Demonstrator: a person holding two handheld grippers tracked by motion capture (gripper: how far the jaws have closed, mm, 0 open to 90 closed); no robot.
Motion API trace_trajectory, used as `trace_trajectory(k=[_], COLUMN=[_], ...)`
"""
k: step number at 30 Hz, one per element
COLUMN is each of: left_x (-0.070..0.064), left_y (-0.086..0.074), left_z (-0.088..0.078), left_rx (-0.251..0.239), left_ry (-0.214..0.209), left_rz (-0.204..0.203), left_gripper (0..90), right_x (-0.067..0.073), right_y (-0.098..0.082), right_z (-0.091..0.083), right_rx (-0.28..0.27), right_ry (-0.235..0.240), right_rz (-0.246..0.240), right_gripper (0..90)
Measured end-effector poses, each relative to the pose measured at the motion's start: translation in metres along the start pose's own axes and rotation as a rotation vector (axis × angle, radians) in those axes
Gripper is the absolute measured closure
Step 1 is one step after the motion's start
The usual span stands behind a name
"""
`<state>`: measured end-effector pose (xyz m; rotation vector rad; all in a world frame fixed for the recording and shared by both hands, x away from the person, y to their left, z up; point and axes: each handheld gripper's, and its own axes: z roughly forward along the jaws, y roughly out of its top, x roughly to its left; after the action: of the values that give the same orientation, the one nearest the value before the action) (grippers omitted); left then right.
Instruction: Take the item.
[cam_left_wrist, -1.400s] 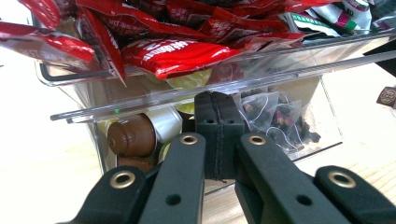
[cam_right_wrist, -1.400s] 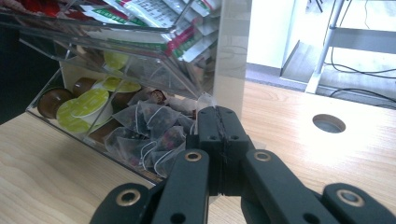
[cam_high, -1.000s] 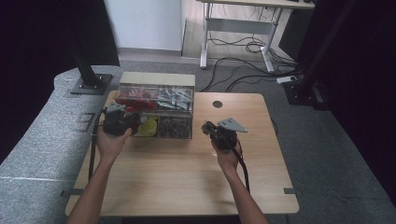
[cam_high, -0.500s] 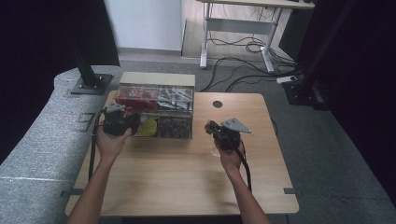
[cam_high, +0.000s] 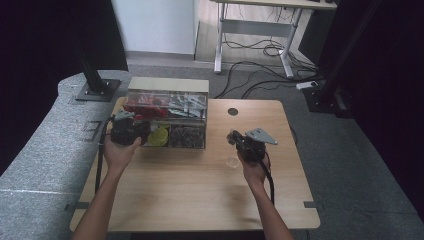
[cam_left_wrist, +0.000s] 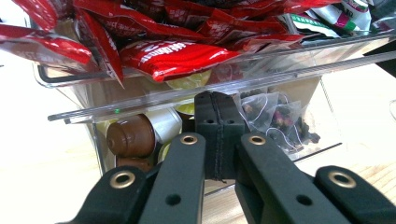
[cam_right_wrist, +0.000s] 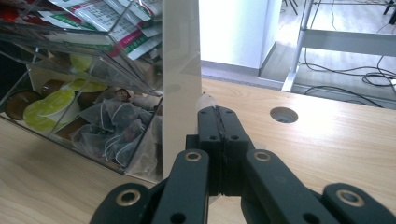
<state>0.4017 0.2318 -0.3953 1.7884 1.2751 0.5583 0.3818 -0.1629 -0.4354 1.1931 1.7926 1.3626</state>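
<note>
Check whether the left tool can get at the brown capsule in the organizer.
Probably yes: the left tool sits at the organizer's open lower bay, the brown capsule just beside its tip. Its jaws are shut, so they must open first.

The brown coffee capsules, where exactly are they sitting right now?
In the left gripper view the brown coffee capsules sit in the clear organizer box's lower left compartment, under the red packets and left of the tea bags.
</note>
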Motion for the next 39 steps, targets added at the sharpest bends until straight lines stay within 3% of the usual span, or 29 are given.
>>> trace_trajectory(k=[16,21,29,35,39], left_x=[0.0,0.0,0.0,-0.001,-0.002], left_y=[0.001,0.0,0.0,0.0,-0.001], left_z=[0.0,0.0,0.0,0.0,0.001], left_rx=[0.003,0.003,0.003,0.003,0.001], left_ry=[0.002,0.001,0.002,0.002,-0.001], left_rz=[0.002,0.003,0.004,0.005,0.007], left_gripper=[90.0,90.0,90.0,90.0,90.0], right_x=[-0.011,-0.012,-0.013,-0.013,-0.013], right_y=[-0.009,-0.01,-0.011,-0.016,-0.02], right_z=[-0.006,-0.003,-0.005,-0.008,-0.012], right_rx=[0.019,0.045,0.04,0.039,0.041], right_ry=[-0.015,-0.008,-0.012,-0.041,-0.034], right_rz=[0.002,0.0,0.001,-0.008,-0.012], right_gripper=[88.5,81.1,74.7,62.3,57.6])
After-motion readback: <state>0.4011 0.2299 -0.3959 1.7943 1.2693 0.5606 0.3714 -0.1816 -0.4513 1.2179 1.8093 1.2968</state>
